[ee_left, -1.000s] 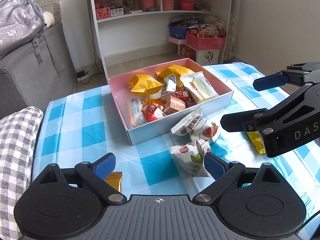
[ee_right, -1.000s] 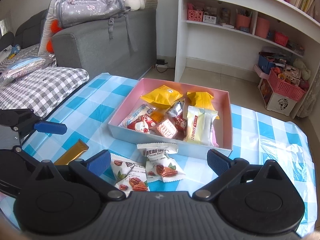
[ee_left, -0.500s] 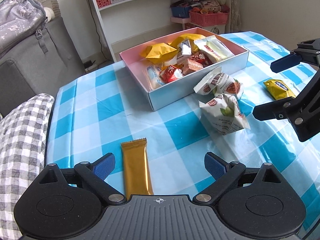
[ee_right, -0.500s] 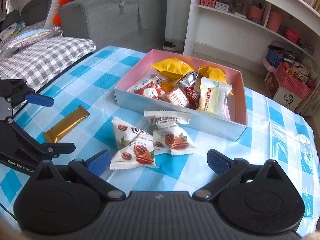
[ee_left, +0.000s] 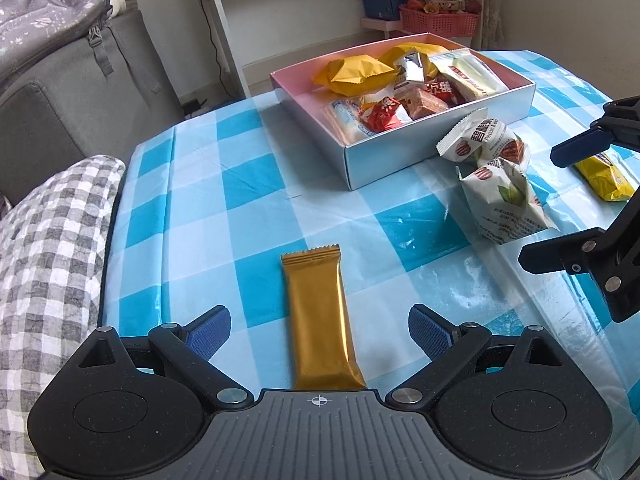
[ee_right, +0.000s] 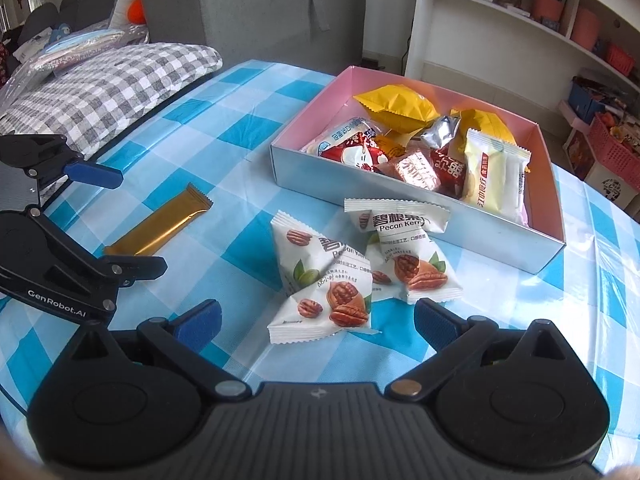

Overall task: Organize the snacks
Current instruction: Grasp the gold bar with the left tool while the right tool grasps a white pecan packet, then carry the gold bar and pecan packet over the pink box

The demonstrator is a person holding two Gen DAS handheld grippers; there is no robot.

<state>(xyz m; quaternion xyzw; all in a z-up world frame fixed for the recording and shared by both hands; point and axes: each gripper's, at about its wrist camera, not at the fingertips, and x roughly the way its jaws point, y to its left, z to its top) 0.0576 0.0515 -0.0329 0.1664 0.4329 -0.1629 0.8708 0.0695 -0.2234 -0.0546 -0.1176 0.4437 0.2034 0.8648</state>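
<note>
Just short of the box (ee_left: 420, 152), the gold bar (ee_left: 320, 320) lies flat between the wide-open, empty left gripper (ee_left: 319, 332). Right gripper (ee_right: 316, 322), also spread and empty, frames a pecan pack (ee_right: 324, 280). Slick foil could squirt out if pinched off-centre.

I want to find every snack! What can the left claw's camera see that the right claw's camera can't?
Only the left camera shows the small yellow packet lying on the tablecloth beyond the right claw. Only the right camera shows the orange toy by the sofa. Both show the pink box of snacks, the two pecan bags beside it, and the gold bar lying flat between the open left claw's fingers.
</note>
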